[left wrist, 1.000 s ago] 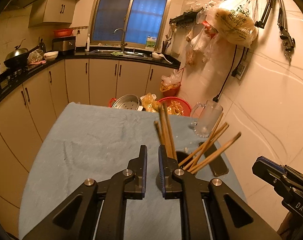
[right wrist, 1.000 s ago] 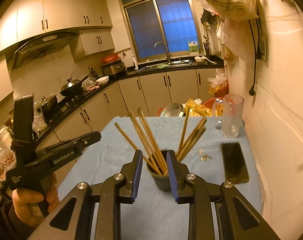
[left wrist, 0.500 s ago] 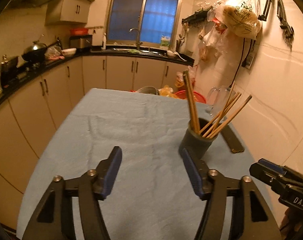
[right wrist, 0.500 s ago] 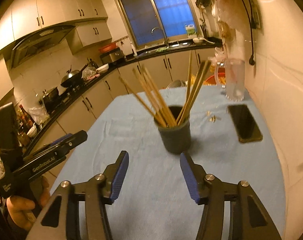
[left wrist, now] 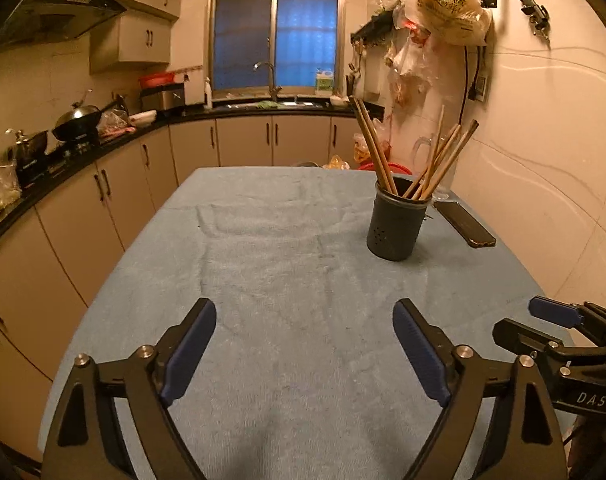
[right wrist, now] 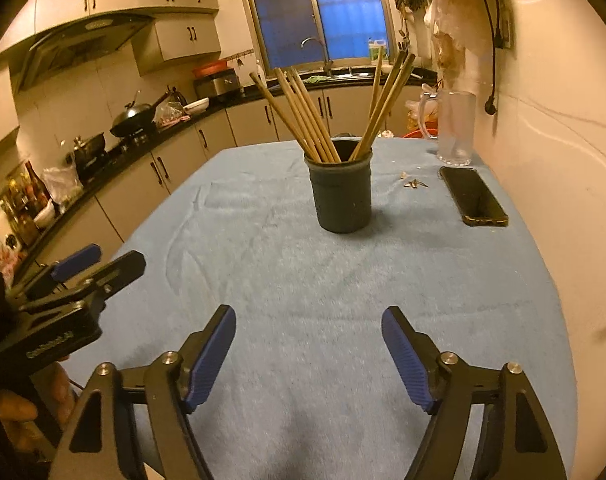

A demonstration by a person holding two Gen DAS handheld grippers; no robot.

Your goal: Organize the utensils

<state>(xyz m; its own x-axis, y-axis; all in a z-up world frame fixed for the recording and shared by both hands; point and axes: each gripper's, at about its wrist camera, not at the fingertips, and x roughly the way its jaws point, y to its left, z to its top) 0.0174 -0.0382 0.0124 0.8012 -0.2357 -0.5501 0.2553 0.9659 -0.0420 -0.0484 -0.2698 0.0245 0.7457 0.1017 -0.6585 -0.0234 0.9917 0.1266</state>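
Observation:
A dark round holder (left wrist: 397, 222) stands upright on the blue cloth-covered table (left wrist: 263, 280), at the right in the left wrist view and at the middle in the right wrist view (right wrist: 339, 190). Several wooden chopsticks (left wrist: 383, 156) stand in it and fan out left and right (right wrist: 315, 120). My left gripper (left wrist: 305, 316) is open and empty, well back from the holder, low over the cloth. My right gripper (right wrist: 309, 320) is open and empty, also back from the holder. Each gripper shows at the edge of the other's view.
A black phone (right wrist: 473, 196) lies on the table by the right wall. A glass mug (right wrist: 453, 128) stands at the far right corner, with small scraps (right wrist: 413, 184) near it. Kitchen counters (left wrist: 83, 144) run along the left and back.
Both grippers have opened wide and pulled back from the holder toward the near table edge. The chopsticks stay in the holder, which now stands free.

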